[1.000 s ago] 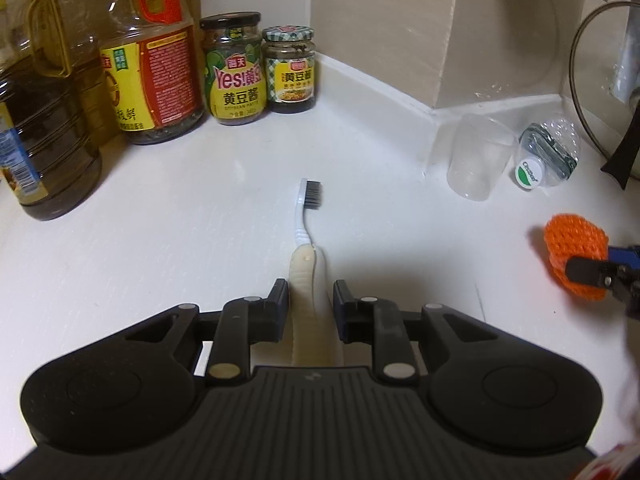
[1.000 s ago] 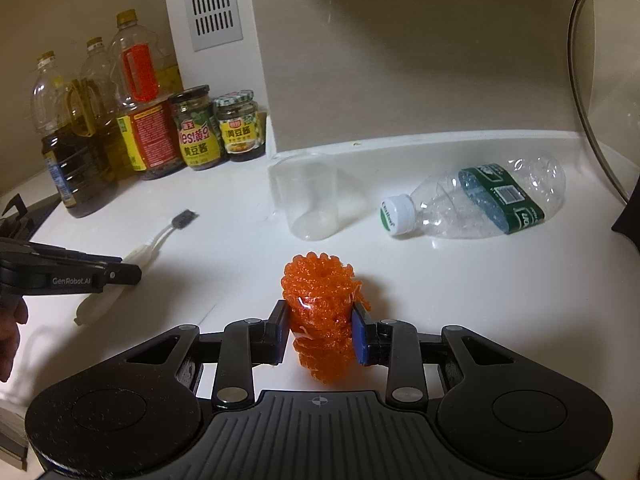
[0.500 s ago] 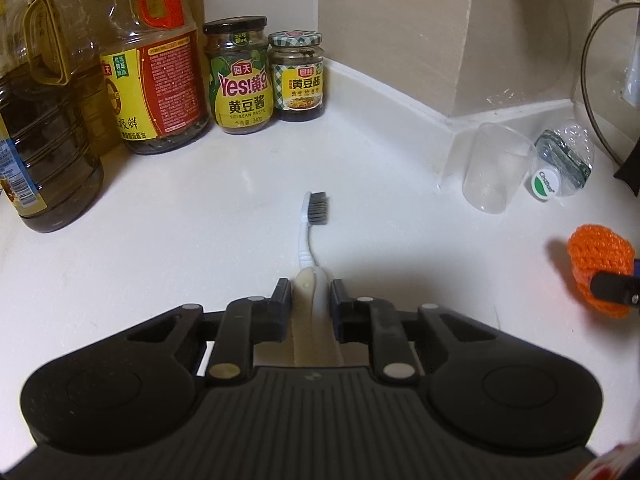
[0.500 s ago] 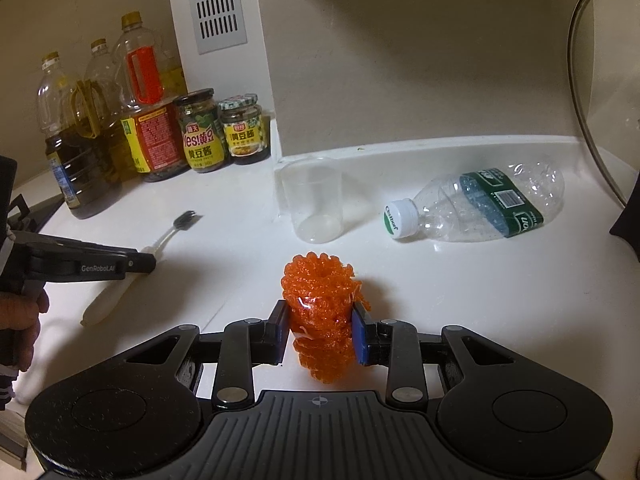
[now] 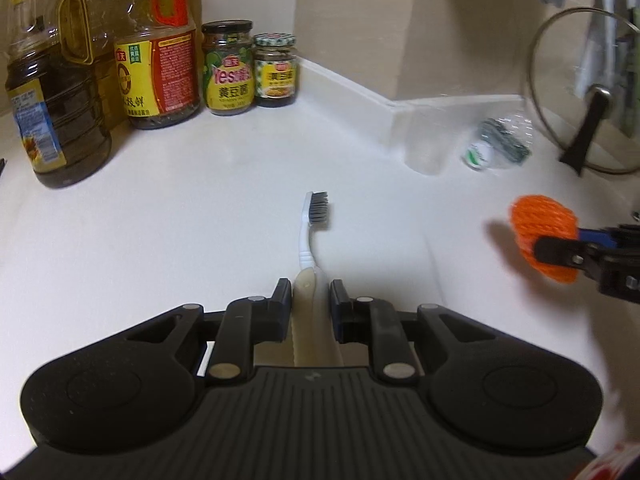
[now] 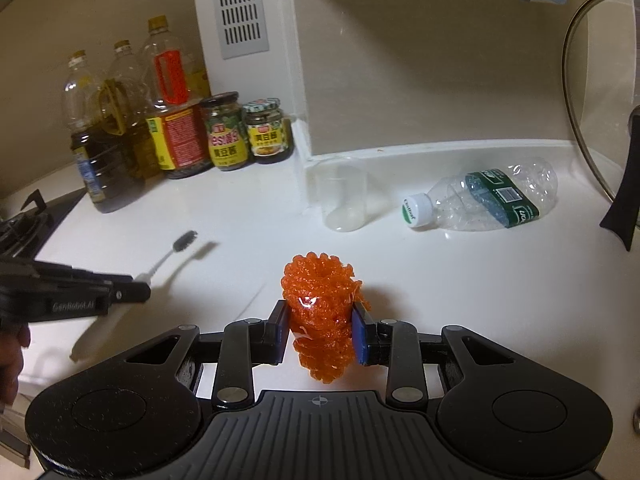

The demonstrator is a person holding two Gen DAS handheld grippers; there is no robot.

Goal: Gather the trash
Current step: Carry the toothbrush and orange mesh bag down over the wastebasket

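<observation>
My left gripper (image 5: 310,294) is shut on the cream handle of a white toothbrush (image 5: 310,224) with dark bristles, held above the white counter (image 5: 200,220); from the right wrist view the toothbrush (image 6: 176,250) hangs off the surface with its shadow beneath. My right gripper (image 6: 320,320) is shut on an orange mesh scrubber (image 6: 320,304), lifted over the counter. In the left wrist view that orange scrubber (image 5: 540,232) shows at the right edge. An empty plastic bottle (image 6: 488,204) lies on its side near the back wall, next to a clear plastic cup (image 6: 344,200).
Oil bottles (image 5: 52,108) and two sauce jars (image 5: 228,72) stand at the back left against the wall. A glass pot lid (image 5: 576,92) leans at the right. A gas stove (image 6: 24,220) sits at the left edge. A hand (image 6: 10,360) holds the left gripper.
The left gripper closed on the toothbrush handle and lifted it off the counter. Both grippers drew back from the wall; the right one keeps its hold on the scrubber.
</observation>
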